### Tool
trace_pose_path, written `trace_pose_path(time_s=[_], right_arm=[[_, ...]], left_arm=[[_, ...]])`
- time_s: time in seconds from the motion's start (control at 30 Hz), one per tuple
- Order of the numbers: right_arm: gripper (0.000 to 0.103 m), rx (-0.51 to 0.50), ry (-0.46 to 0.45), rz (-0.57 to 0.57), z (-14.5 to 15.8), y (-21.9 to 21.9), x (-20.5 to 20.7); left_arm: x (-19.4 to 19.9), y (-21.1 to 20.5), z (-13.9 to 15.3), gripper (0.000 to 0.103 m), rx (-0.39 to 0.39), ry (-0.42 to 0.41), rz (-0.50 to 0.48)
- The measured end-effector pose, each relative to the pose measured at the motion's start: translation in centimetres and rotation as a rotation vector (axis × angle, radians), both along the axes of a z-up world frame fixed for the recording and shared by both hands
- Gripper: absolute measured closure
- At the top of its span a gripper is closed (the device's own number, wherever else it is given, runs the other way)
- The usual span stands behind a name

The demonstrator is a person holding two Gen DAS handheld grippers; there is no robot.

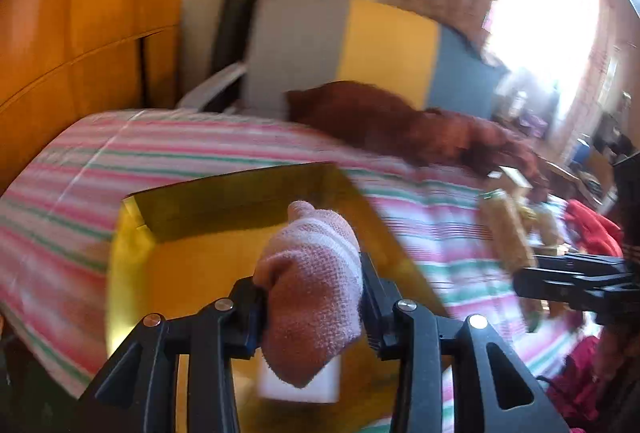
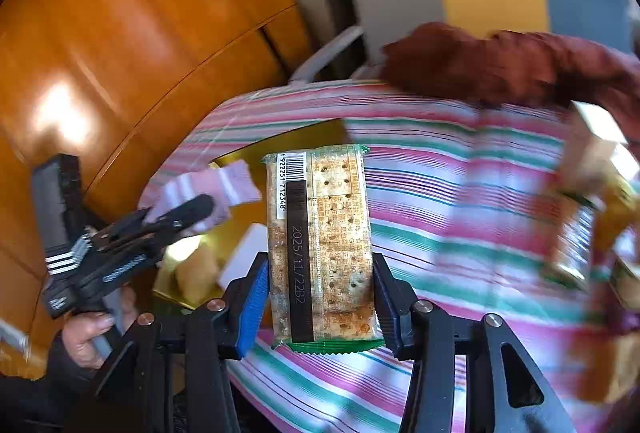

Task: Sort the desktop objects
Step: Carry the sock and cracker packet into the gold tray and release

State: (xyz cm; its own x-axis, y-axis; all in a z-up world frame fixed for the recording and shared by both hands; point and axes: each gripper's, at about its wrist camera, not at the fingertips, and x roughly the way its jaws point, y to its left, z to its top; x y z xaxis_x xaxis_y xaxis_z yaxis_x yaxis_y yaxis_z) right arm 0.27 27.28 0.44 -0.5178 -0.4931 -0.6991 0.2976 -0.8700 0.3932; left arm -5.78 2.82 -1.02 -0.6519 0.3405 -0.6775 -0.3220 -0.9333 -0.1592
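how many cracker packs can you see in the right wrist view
2: one cracker pack clamped in the right gripper, another blurred at the right edge on the striped cloth. More may be hidden.

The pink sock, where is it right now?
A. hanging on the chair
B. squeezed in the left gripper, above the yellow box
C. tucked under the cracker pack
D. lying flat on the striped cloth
B: the left wrist view shows the pink sock pinched in the left gripper, over the open yellow box; the cracker pack is in the right gripper.
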Motion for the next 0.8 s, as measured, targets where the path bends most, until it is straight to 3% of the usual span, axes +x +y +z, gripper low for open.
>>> trace_pose_path(time_s=[0.23, 0.3, 0.43, 0.57, 0.67, 0.8], right_arm=[[0.054, -0.026, -0.083, 0.084, -1.2, -7.1, -5.2], [0.054, -0.032, -0.101, 0.097, -1.7, -9.3, -6.4], [0.050, -0.093, -0.152, 0.117, -2.9, -12.3, -7.7], [0.045, -0.107, -0.167, 0.138, -3.5, -13.6, -6.8], [0.044, -0.066, -0.172, 0.133, -4.1, -13.3, -5.7], [0.035, -0.001, -0.157, 0.101, -4.5, -12.4, -3.9]], left_arm=[[-2.7, -4.5, -1.6, 0.056, -0.105, 0.010, 0.151], [-3.1, -6.0, -2.0, 0.047, -0.108, -0.002, 0.195], [-2.8, -7.9, -2.7, 0.043, -0.094, -0.034, 0.270], [-1.4, -9.6, -3.5, 0.043, -0.035, -0.070, 0.309], [-0.2, -9.9, -3.5, 0.043, -0.013, -0.068, 0.321], [1.2, -9.0, -2.9, 0.043, -0.014, -0.055, 0.303]])
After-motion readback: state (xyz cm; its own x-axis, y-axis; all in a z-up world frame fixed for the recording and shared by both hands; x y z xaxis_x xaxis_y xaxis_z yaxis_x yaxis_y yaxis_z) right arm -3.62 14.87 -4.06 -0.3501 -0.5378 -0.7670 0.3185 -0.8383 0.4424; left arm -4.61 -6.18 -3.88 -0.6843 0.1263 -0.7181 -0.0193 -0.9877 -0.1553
